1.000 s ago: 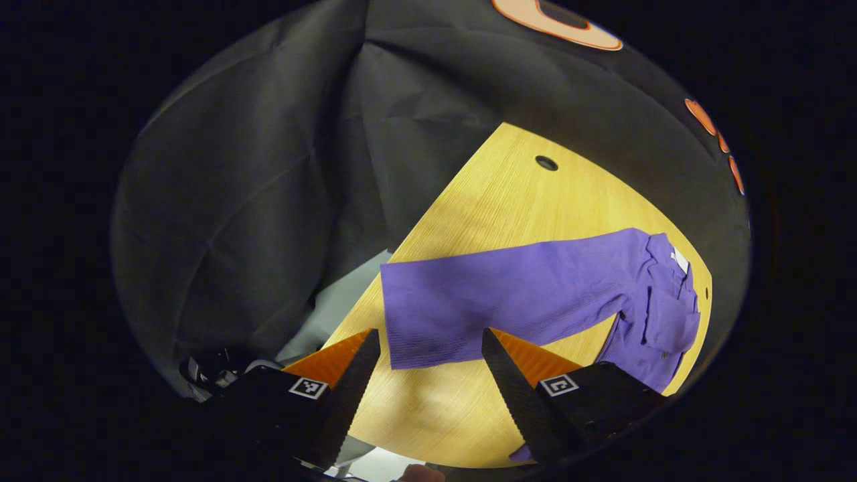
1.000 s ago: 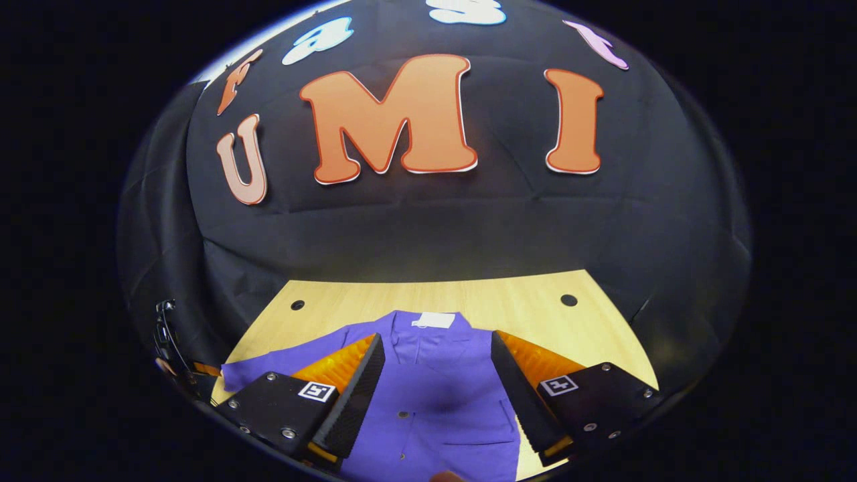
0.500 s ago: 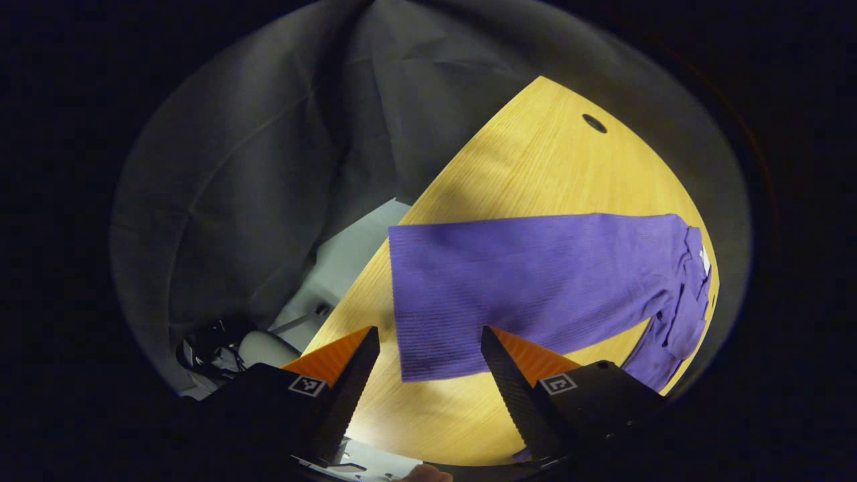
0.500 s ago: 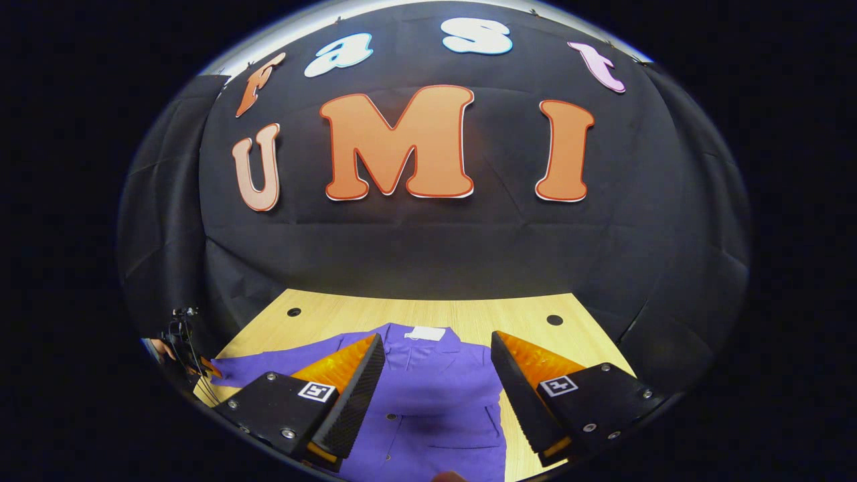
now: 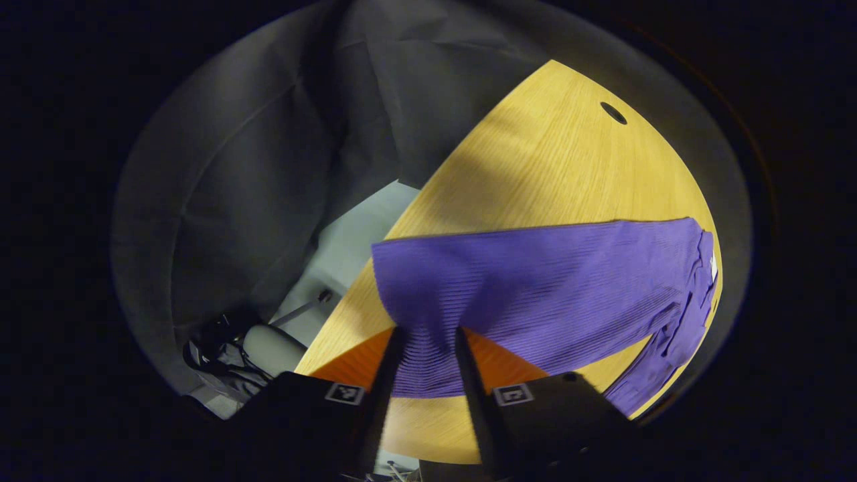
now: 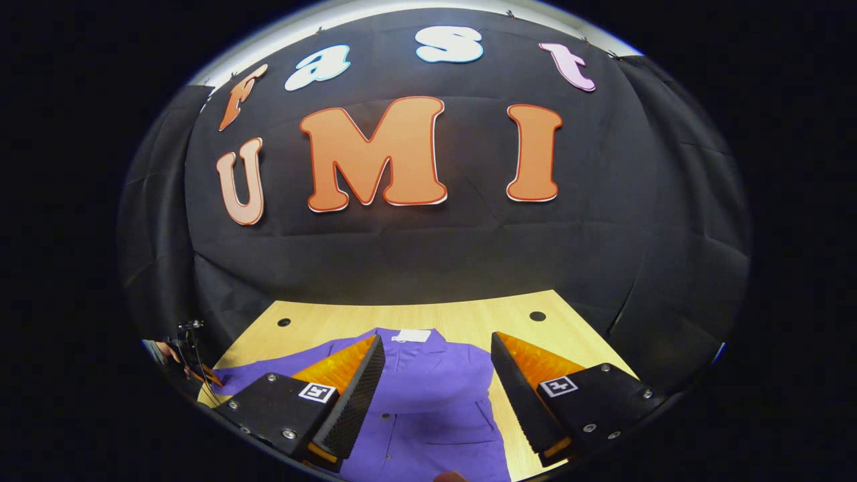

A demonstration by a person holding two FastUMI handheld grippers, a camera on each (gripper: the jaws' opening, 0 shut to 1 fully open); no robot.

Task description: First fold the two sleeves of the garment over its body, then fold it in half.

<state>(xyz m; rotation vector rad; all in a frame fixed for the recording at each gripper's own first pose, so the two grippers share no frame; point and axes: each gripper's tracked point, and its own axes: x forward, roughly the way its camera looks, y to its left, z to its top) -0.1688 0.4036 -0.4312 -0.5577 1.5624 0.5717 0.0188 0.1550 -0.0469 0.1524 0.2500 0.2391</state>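
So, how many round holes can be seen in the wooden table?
2 in the right gripper view: one hole at the table's far left, one hole at its far right. The garment may hide others.

Left gripper [image 5: 424, 335], lower centre of the left gripper view: fingers drawn close together, both pressing on the cuff end of the sleeve [image 5: 535, 288], which is pinched between them. Right gripper [image 6: 435, 345], bottom centre of the right gripper view: fingers spread wide, nothing between the tips, poised above the garment. A fingertip of the holding hand [image 6: 448, 476] shows at the frame's bottom edge.
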